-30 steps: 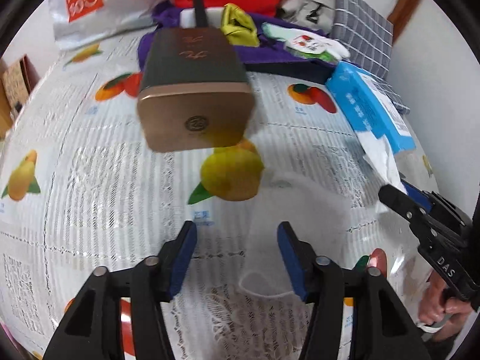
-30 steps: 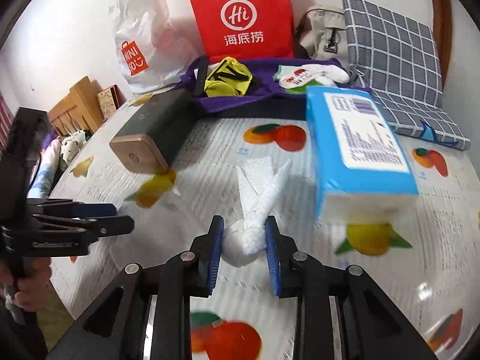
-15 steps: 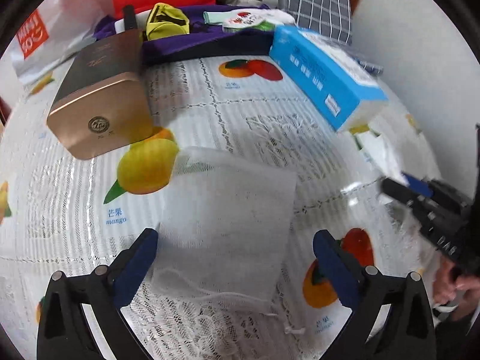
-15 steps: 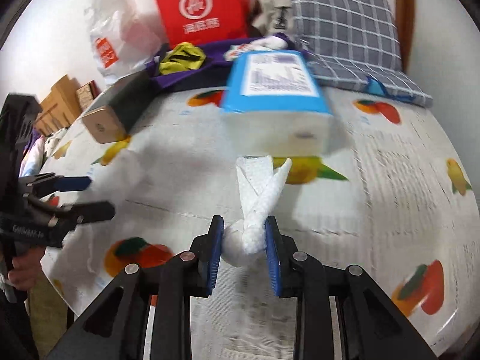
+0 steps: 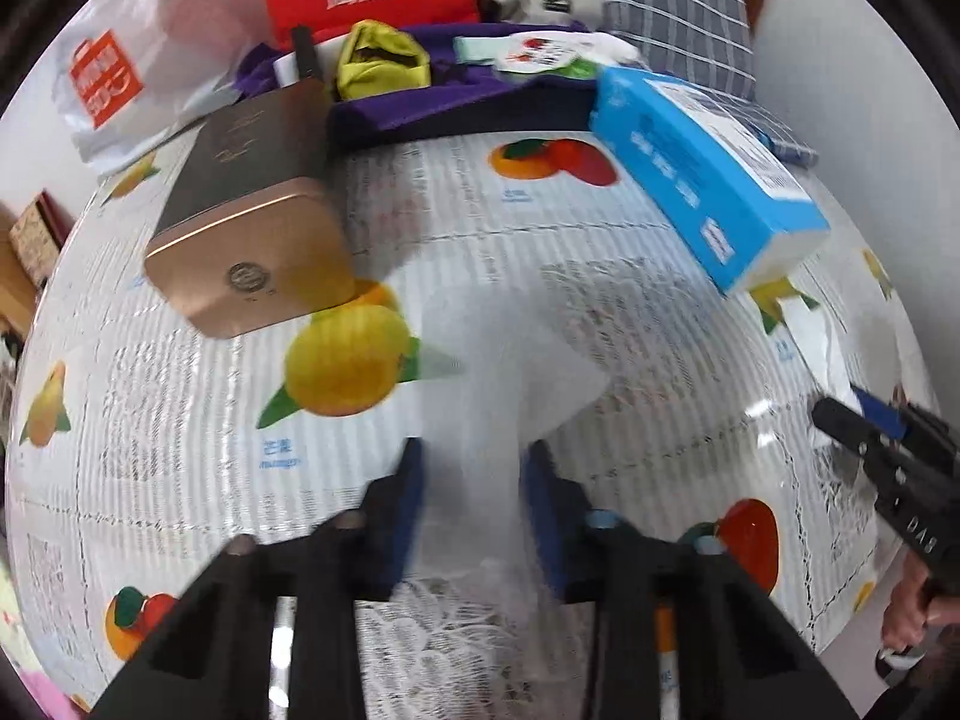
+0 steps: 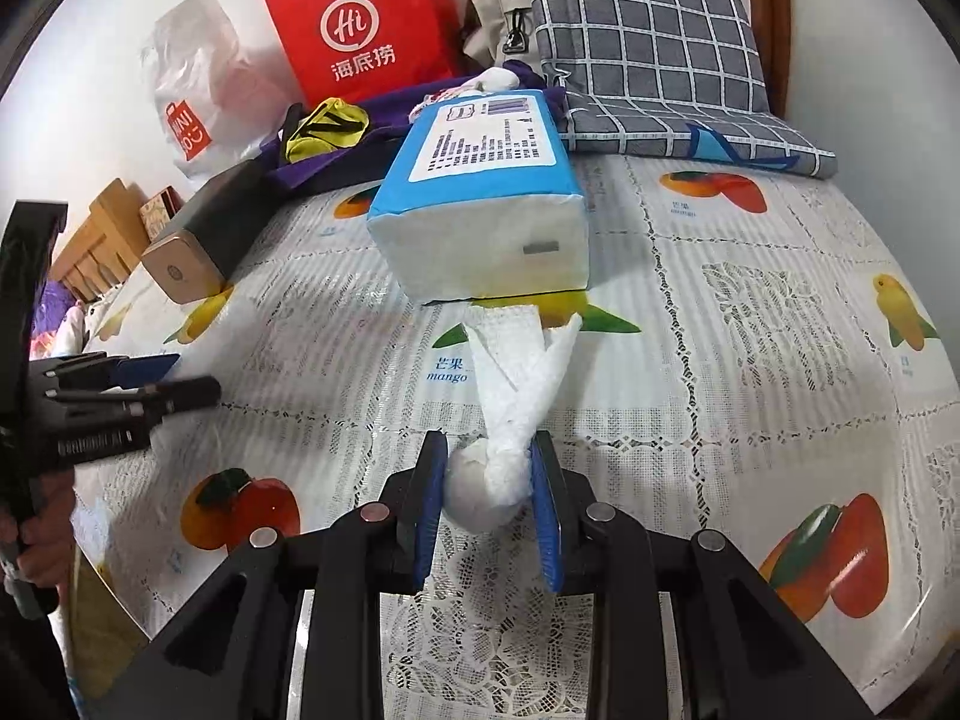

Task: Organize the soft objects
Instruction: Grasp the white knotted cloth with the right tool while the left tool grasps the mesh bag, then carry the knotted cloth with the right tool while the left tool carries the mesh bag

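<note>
We logged the left gripper (image 5: 471,492) angled steeply down at the table (image 5: 600,276), its jaws closing around the near end of a thin white mesh bag (image 5: 510,354); blur kept us from telling whether the pads pressed it. The bag lay flat, long axis running near to far, beside a printed mango. We saw nothing inside it.

We logged the right gripper (image 6: 489,480) also pitched down, clamped on a twisted tissue (image 6: 510,396). Its balled end sat between the pads; its loose tails pointed away toward the far side, up to the tissue pack (image 6: 480,192).

A bronze tin (image 5: 252,222) lay far left, closed. A red bag (image 6: 360,24) stood at the far edge, contents unseen. A hand (image 6: 36,534) gripped the left handle.
</note>
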{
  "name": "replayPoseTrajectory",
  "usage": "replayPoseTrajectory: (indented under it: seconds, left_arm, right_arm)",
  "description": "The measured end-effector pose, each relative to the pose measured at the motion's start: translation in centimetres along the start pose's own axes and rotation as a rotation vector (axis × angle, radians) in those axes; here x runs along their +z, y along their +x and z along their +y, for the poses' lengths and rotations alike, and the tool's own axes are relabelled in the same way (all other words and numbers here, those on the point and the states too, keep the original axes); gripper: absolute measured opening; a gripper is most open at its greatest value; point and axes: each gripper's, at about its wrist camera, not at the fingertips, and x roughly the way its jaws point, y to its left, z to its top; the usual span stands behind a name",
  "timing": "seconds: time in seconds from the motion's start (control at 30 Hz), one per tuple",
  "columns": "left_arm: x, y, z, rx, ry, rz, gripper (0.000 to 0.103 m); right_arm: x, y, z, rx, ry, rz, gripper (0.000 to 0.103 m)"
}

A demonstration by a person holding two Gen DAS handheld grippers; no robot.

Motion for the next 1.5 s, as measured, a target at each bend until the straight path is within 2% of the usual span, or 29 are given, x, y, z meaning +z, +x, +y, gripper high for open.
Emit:
replayPoseTrajectory:
  seconds: [0.03, 0.07, 0.17, 0.33, 0.7, 1.17, 1.5]
  left_arm:
    - [0.0, -0.2, 0.8, -0.014, -0.022, 0.009, 0.012]
    - [0.0, -0.1, 1.2, -0.036, -0.05, 0.021, 0.009]
    - [-0.3, -0.2, 2.5, -0.11, -0.115, 0.046, 0.009]
    - [-1.4, -0.7, 3.2, -0.089, -0.136, 0.049, 0.009]
    - [-2.6, -2.9, 4.2, -0.11, -0.169, 0.018, 0.009]
    - [-2.0, -6.0, 4.7, -0.127, -0.185, -0.043, 0.009]
    - [-0.9, -7.5, 4.8, -0.09, -0.174, -0.077, 0.009]
  right_arm:
    - [0.0, 0.0, 0.1, -0.004, -0.003, 0.001, 0.028]
    - [0.0, 0.0, 0.2, -0.005, -0.004, 0.004, 0.028]
    - [0.0, -0.1, 0.4, 0.004, -0.004, 0.012, 0.028]
    - [0.3, -0.8, 1.0, 0.02, -0.014, 0.01, 0.028]
    - [1.3, -3.9, 2.1, 0.015, -0.049, -0.036, 0.028]
    - [2.4, -6.1, 3.3, 0.016, -0.074, -0.077, 0.028]
    - [4.3, -7.0, 3.9, 0.007, -0.099, -0.108, 0.028]
